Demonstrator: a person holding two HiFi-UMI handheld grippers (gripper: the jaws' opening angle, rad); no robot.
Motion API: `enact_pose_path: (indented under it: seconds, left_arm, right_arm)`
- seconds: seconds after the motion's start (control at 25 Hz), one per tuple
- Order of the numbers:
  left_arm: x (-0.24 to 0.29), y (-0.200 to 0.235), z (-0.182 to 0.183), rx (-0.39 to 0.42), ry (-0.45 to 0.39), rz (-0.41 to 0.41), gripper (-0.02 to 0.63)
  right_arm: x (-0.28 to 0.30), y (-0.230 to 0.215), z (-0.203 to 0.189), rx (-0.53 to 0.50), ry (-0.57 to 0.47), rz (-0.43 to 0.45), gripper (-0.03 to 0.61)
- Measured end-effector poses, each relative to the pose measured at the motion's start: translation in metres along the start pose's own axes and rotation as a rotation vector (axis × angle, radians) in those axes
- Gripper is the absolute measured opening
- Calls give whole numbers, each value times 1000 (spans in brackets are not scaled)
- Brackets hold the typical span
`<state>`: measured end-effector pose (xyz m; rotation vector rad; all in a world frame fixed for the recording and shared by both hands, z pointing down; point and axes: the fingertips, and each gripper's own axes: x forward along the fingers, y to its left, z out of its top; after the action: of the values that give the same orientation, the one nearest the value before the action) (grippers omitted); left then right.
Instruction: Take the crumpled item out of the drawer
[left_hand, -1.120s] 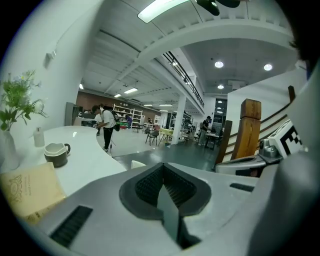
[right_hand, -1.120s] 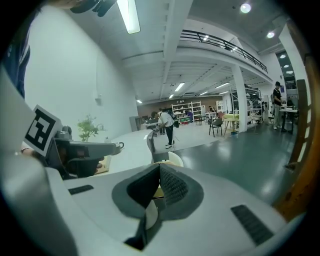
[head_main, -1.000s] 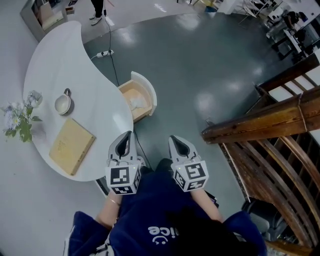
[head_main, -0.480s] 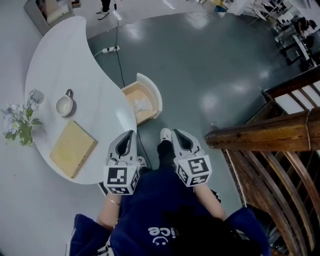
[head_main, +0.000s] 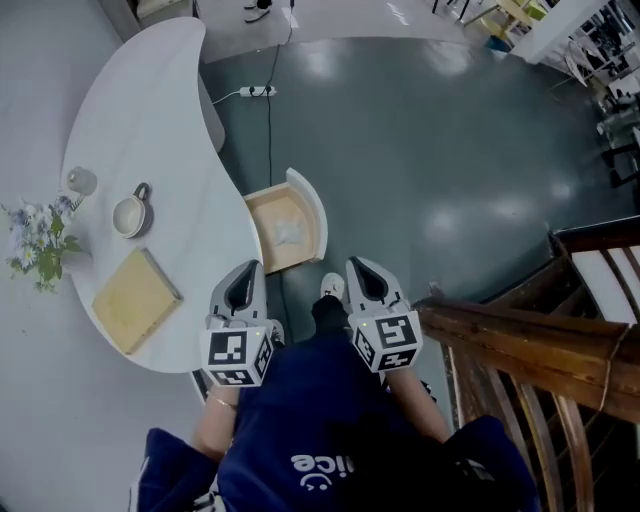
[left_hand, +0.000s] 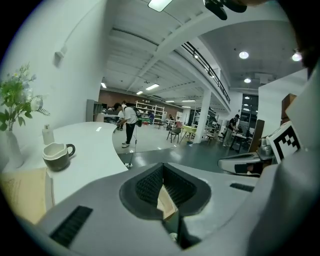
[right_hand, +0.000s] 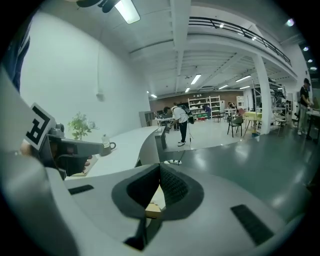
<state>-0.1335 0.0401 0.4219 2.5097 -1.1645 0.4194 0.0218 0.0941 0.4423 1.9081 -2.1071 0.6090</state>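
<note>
An open wooden drawer sticks out from under the curved white table. The crumpled white item lies inside it. My left gripper hovers just short of the drawer's near corner, over the table's edge, with its jaws shut and empty. My right gripper hangs over the grey floor to the drawer's right, jaws together with nothing in them. In the left gripper view the closed jaws fill the foreground, and a sliver of the drawer's wood shows through them. The right gripper view shows its shut jaws the same way.
On the table stand a mug, a pale book, a vase of flowers and a small glass. A power strip and its cable lie on the floor. A wooden railing runs close on the right. People stand far off.
I have stepped forward: the drawer and table have drawn nearer to both grippers, and the wooden railing has slid toward the lower right. Both jaws stayed shut.
</note>
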Motion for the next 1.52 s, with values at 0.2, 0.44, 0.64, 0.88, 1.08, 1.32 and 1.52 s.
enact_pose_path:
  seconds: [0.2,0.44,0.64,0.88,1.08,1.32,1.52]
  left_arm:
    - [37,-8,11,-15,18,62,5]
    - [70,-15,9,-73,51,157,5]
    - [78,-10,5,-170,67,190,5]
    - [89,2,8,-102,93,193,5]
    - [102,12,7,-100,134,147,5]
    - [128,10,-23,-79,313,9,5]
    - [143,8,-43,-70,386,-53,6]
  right_arm:
    - [24,-47,11,0,27,60,8]
    - [57,-81,19,-24,66,165,8]
    - [72,-83,32,-39,55,208,8]
    - [87,-71,42,-76,52,242,8]
    - [96,-63,55,-81,48,230,8]
    - [115,-53,56,-72,87,204,8]
    - [123,-46,57,-72,106,182,8]
